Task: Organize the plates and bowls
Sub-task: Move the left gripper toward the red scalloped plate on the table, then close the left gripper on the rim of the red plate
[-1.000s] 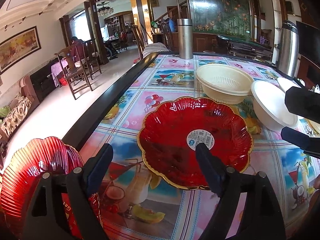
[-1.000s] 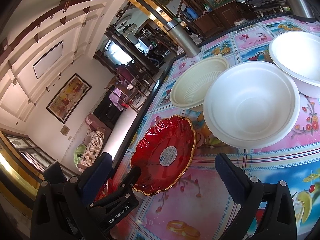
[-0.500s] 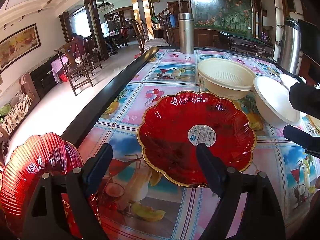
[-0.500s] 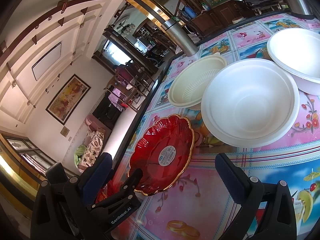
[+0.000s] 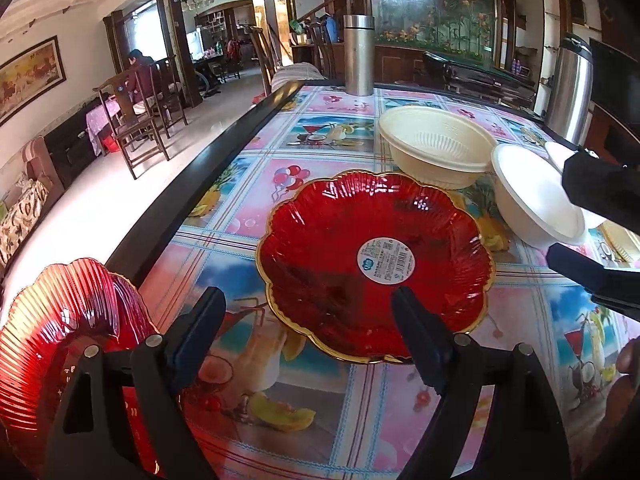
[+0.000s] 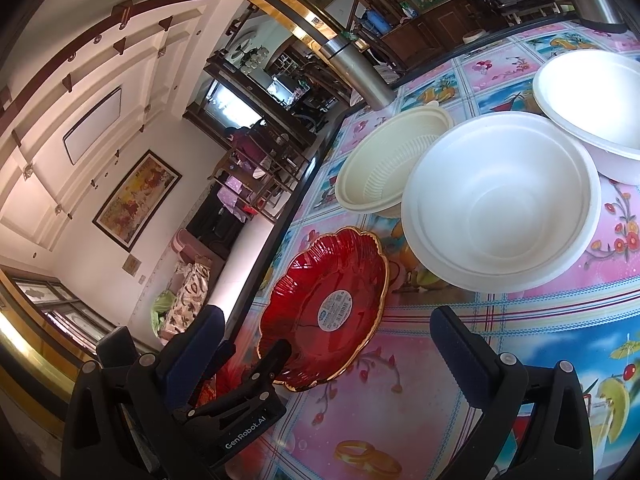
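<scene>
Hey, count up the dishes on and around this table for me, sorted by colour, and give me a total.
Red plates: 2, one on the table and one at the lower left past the table edge.
White bowls: 2, the nearer and the farther.
Cream bowls: 1.
Total: 5

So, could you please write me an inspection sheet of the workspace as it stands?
Surface: table under a colourful printed cloth.
Job's things: red plate with a sticker; second red plate at the table's near corner; cream ribbed bowl; two white bowls, rims overlapping.
Clutter: steel flask; large steel thermos.
Grippers: left claw open, empty, at the stickered plate's near rim; right claw open, empty.
Cables: nothing seen.
Surroundings: dining chairs, framed painting, a seated person far back.
</scene>
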Demonstrator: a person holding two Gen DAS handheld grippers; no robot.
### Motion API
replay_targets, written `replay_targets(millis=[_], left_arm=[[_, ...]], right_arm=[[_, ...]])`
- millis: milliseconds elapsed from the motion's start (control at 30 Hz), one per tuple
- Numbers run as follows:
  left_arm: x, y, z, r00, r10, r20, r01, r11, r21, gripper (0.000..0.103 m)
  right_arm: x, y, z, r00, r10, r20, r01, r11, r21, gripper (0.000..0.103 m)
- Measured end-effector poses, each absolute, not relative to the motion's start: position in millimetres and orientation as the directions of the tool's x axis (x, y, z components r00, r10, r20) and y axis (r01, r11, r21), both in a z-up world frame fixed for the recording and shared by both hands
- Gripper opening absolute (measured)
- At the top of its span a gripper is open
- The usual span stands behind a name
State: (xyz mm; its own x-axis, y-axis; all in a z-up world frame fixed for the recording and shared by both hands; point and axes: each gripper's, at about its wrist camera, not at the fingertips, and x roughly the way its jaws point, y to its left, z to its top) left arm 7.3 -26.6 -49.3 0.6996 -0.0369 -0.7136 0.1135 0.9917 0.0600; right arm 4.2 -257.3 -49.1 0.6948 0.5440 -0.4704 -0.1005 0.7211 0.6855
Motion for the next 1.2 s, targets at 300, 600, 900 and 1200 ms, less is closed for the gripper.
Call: replay_targets(millis=[300,600,900,1200], left_arm=[[56,8,5,0.396,-0.325,-0.859,0.202,0.943,-0.263,0.086],[112,18,-25,0.208,-0.345,-0.915,0.18,0.933,-0.311,0.083],[127,15,-54,0.138,-0.308,-0.941,0.145,0.946,-0.289,0.052],[127,20,-56,0.146,-0.291,-0.946,0.137,0.953,-0.272,0.034]], right_arm=[[11,-253,-47,0.681,0.577,-0.451,-0.053,0.652,0.756,0.102],[26,-251,-63,0.653,0.591,-0.473,0.066,0.578,0.813,0.095],[36,-254,-73,0.615,0.601,-0.51,0.073,0.601,0.796,0.079],[41,-261,-81,0.604,0.591,-0.534,0.119,0.596,0.794,0.065]])
